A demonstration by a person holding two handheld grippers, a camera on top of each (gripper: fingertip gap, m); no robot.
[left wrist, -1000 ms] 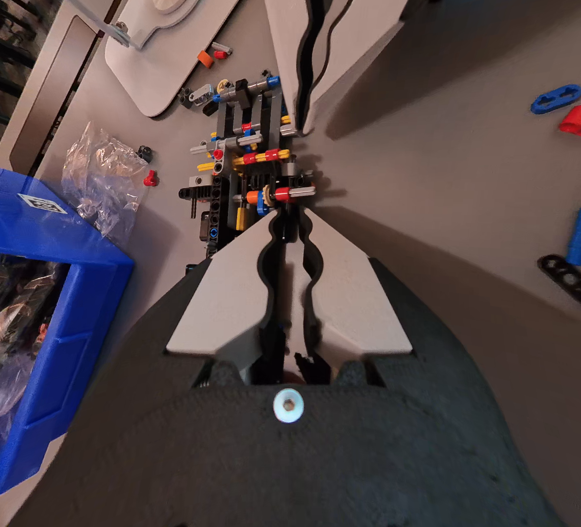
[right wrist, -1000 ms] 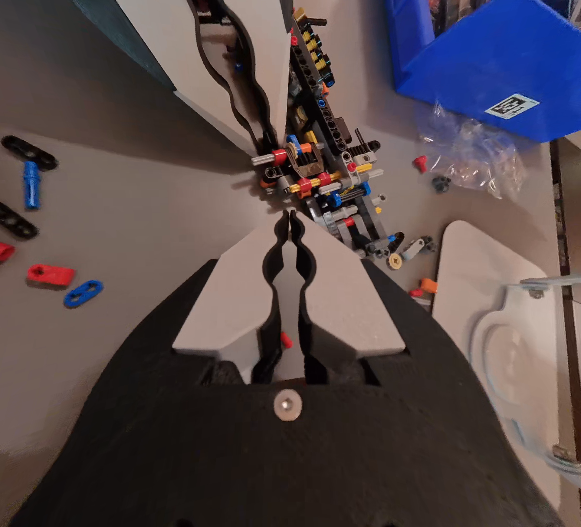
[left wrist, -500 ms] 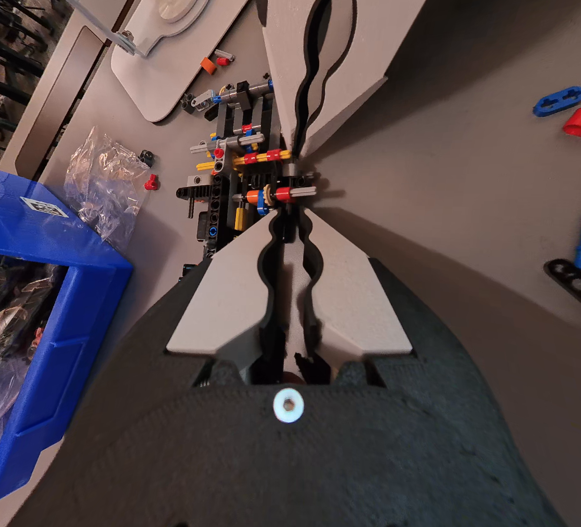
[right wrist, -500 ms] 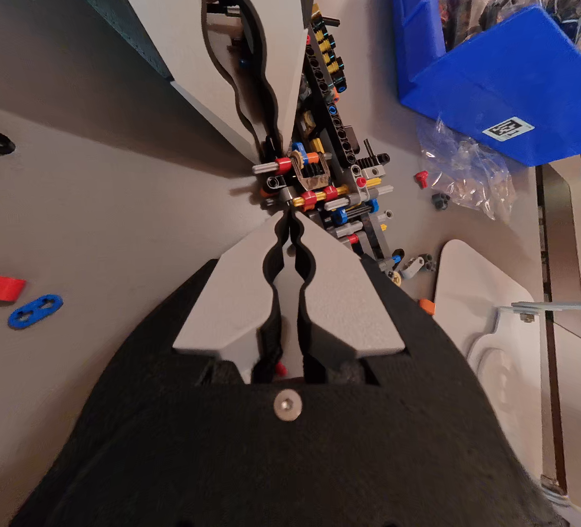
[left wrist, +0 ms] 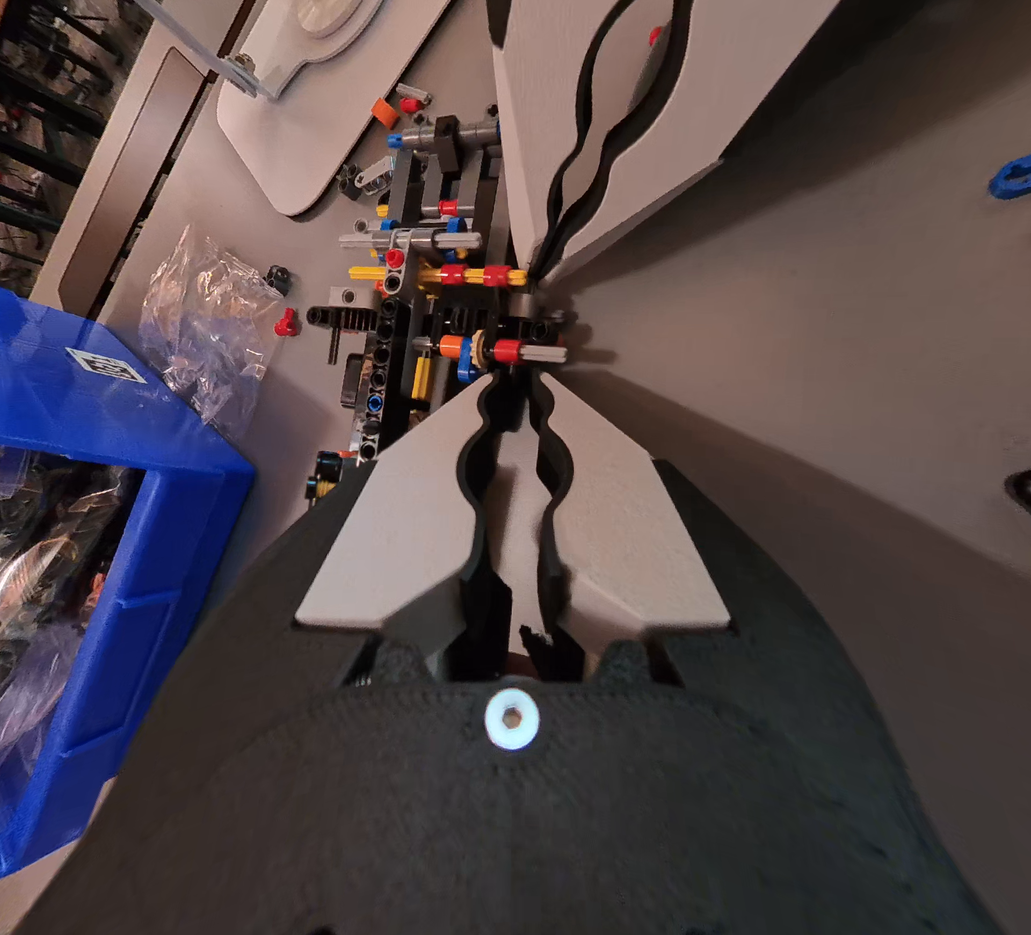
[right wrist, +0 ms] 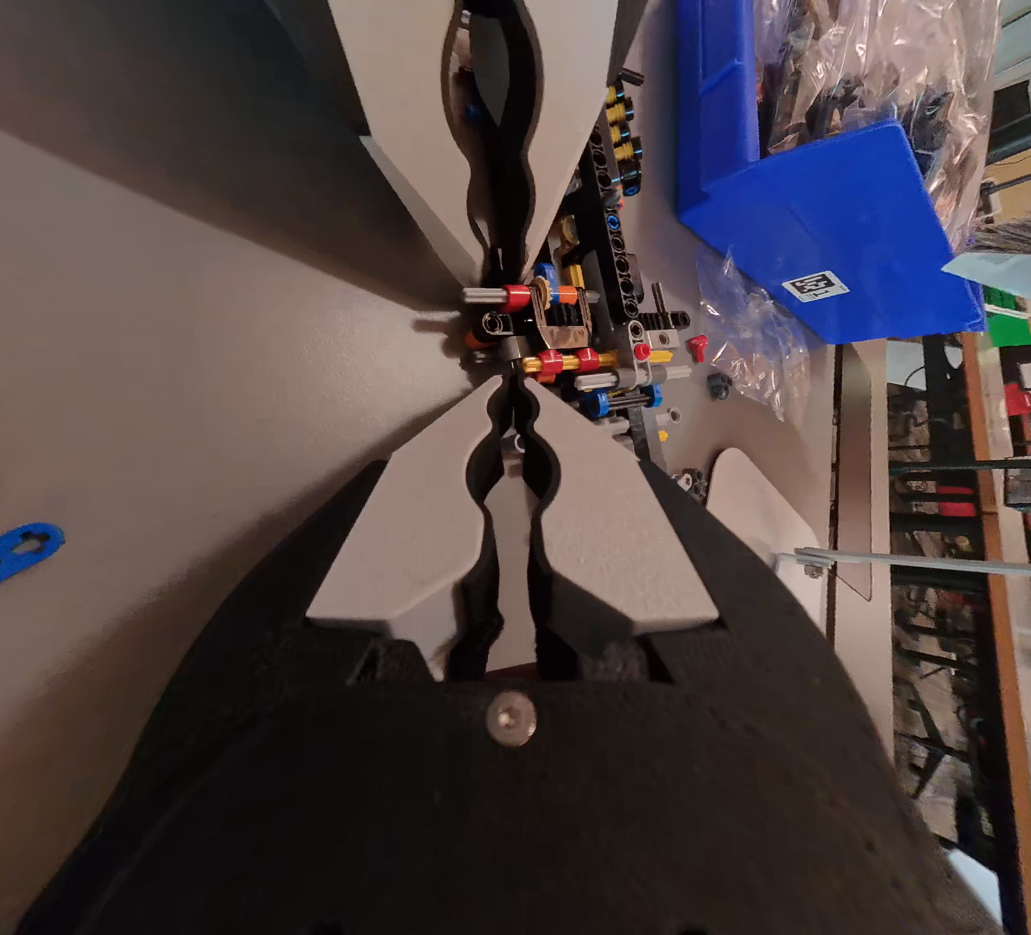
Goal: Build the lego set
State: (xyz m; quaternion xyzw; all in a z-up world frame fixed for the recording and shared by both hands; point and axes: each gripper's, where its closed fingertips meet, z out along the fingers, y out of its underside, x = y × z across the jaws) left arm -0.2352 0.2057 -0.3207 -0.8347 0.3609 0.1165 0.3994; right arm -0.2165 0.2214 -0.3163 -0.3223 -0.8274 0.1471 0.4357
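The lego model (left wrist: 424, 294), a frame of black and grey beams with yellow axles and red bushes, lies on the grey table; it also shows in the right wrist view (right wrist: 580, 333). My left gripper (left wrist: 510, 378) is shut on the model's near edge, just under the grey axle with the red bush (left wrist: 521, 352). My right gripper (right wrist: 513, 384) is shut, its tips against the model's edge beside the yellow axle (right wrist: 569, 362). In the left wrist view the right gripper (left wrist: 534, 276) comes in from the top, opposite mine. Whether the right gripper pinches a part is hidden.
A blue bin (left wrist: 139, 517) of bagged parts stands beside the model, with a clear plastic bag (left wrist: 206, 317) in front. A white stand base (left wrist: 312, 71) lies beyond. Loose small pieces (left wrist: 285, 322) lie around the model. A blue liftarm (right wrist: 28, 545) lies on the other side. My two grippers' fingertips are within a few centimetres of each other.
The right gripper has moved in toward the model until its tips reach the yellow axle's end. The left gripper and the model have stayed put.
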